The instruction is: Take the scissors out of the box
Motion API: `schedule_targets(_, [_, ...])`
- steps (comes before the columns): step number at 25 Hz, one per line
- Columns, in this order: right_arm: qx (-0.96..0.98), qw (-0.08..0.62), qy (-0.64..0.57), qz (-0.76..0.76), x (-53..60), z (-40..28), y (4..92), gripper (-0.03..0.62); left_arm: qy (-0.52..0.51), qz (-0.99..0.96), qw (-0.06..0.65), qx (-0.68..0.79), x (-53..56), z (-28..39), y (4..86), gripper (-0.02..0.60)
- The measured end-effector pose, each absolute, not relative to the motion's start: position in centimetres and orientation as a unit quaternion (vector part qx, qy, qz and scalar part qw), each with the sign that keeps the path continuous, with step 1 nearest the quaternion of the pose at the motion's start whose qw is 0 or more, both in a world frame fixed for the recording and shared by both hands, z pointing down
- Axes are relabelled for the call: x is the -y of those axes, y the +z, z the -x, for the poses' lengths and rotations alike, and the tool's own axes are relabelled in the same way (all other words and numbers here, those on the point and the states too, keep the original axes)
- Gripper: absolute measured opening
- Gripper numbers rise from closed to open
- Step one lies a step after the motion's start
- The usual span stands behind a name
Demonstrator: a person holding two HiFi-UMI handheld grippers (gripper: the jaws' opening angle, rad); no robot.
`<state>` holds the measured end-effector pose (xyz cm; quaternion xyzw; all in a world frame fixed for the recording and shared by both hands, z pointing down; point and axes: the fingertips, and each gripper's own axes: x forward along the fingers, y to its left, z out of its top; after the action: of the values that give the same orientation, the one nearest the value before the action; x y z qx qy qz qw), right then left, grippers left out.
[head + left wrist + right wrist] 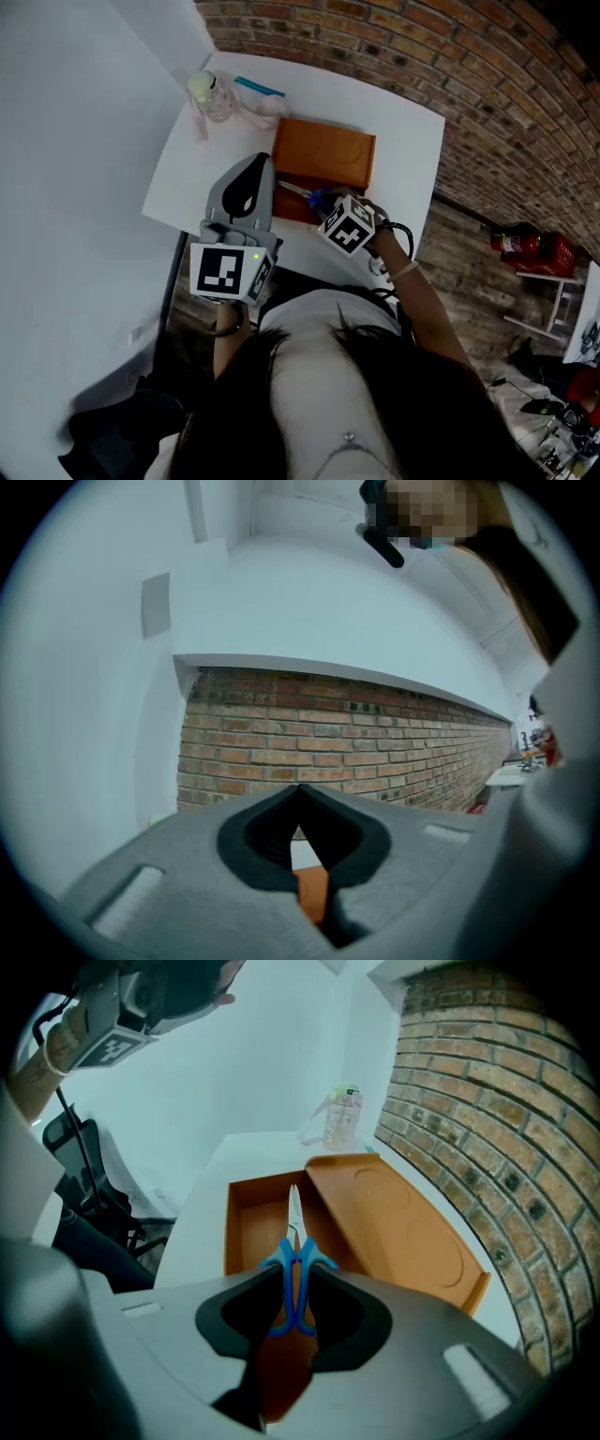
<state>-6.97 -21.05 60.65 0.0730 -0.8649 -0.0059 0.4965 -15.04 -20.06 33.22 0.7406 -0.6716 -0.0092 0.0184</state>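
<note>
Straight ahead of the right hand-held gripper [292,1270], an orange box [253,1227] stands open on the white bench [202,1213], its lid [394,1232] lying against the tray's edge at the gripper's right. Blue-handled scissors [294,1237] lie along the tray, blades pointing away, and this gripper pinches their handle loops over the tray's near end. Up to its left, the left hand-held gripper [300,787] has its jaws pressed together on nothing.
</note>
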Motion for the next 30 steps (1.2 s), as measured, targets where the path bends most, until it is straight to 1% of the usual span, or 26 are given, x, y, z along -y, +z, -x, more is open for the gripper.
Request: schedule_targets(30, [0.883, 0.424, 0.026, -0.198, 18.6, 4.9, 56.6, 0.098, 0.002, -0.783, 0.001, 0.622, 14.2, 12.7, 31.5, 0.000])
